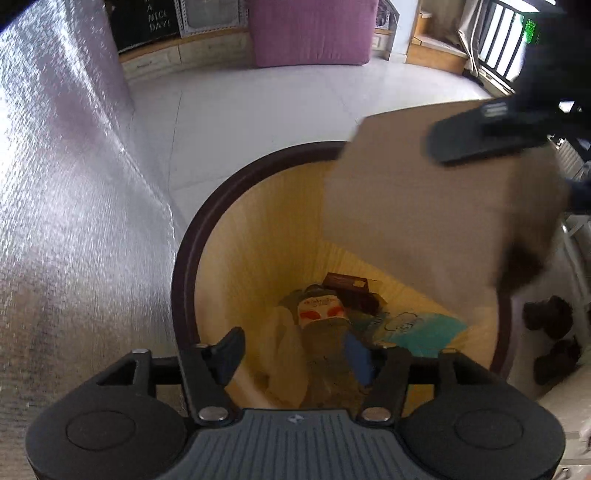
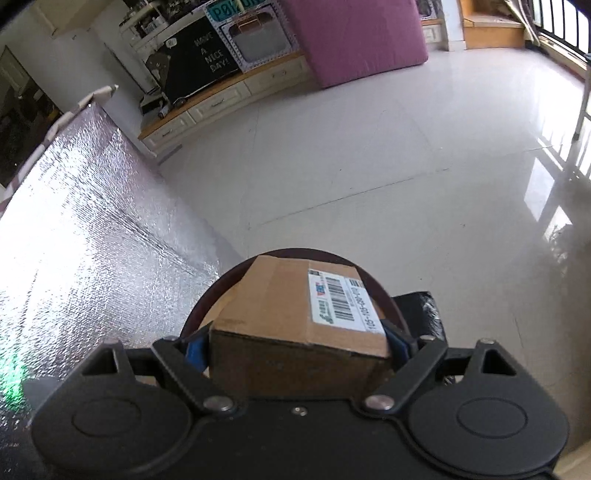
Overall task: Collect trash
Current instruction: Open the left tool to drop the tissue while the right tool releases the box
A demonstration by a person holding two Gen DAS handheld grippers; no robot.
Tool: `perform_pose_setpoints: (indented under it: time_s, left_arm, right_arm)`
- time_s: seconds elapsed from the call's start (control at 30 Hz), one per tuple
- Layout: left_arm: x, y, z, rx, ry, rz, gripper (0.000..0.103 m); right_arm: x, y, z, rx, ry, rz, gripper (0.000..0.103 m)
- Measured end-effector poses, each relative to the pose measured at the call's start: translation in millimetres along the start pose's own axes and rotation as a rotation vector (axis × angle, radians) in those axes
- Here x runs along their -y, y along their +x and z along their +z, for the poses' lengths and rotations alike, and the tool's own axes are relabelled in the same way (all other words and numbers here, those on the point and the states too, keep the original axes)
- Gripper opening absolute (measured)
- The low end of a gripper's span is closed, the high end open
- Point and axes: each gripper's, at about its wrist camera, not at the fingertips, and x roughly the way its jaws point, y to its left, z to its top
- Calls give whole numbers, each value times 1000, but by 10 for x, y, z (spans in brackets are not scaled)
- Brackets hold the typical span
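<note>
A round bin with a dark rim and yellow inner wall stands on the floor; it holds wrappers, a white bag and a blue paper. My left gripper is open and empty just above the bin's near rim. My right gripper is shut on a brown cardboard box with a barcode label and holds it over the bin's rim. In the left wrist view the box hangs over the bin's right side, with one right finger across it.
A silver foil sheet lies left of the bin, also in the right wrist view. Dark slippers lie to the bin's right. A pink cushion and a low cabinet stand far across the white tile floor.
</note>
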Motion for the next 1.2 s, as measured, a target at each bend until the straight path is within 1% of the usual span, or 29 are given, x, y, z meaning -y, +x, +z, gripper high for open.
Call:
perform_pose_setpoints:
  time_s: [0.03,0.07,0.1,0.17,0.3,0.47,0.67,0.8,0.93,1.03,1.1,1.2]
  left_arm:
    - [-17,-25,-13,-5,-12,-9,67]
    - [-2,6,0,-11,-20,-17,71]
    - [-13,-12,-14,-17,-29,-28,74]
    - [-27,-45,-32,-26,-40,-43,76]
    - [-31,-102,-56,-39,-44,-60,81]
    - [-31,-224,-80,-38,-53,-71,85]
    - [-15,-437,-64,-27,-45,-87,87]
    - [-21,-593,-44,-13,-43,-87,90]
    - [-18,-749,-52,1,-41,-82,91]
    - [12,-836,-55,-1,-45,-71,93]
    - [11,-907,-66,-3,-48,-64,96]
    - [-1,-1057,-82,1,-53,-52,98]
  right_arm:
    - [-25,73,14,-7,-6,12,90]
    - [-40,141,25,-11,-8,29,90]
    - [-50,200,28,-16,-4,33,94]
    - [-46,268,14,-20,-6,14,100]
    - [-44,217,-80,-28,-42,-35,100]
    - [44,87,-192,-71,-52,-45,100]
    - [141,-89,-289,-89,-41,-55,100]
    - [161,-252,-325,-77,-34,-54,100]
    - [190,-432,-337,-58,-36,-56,100]
    - [194,-590,-341,-40,-33,-53,100]
    - [180,-688,-357,-29,-37,-53,100]
    - [170,-838,-373,-10,-41,-58,100]
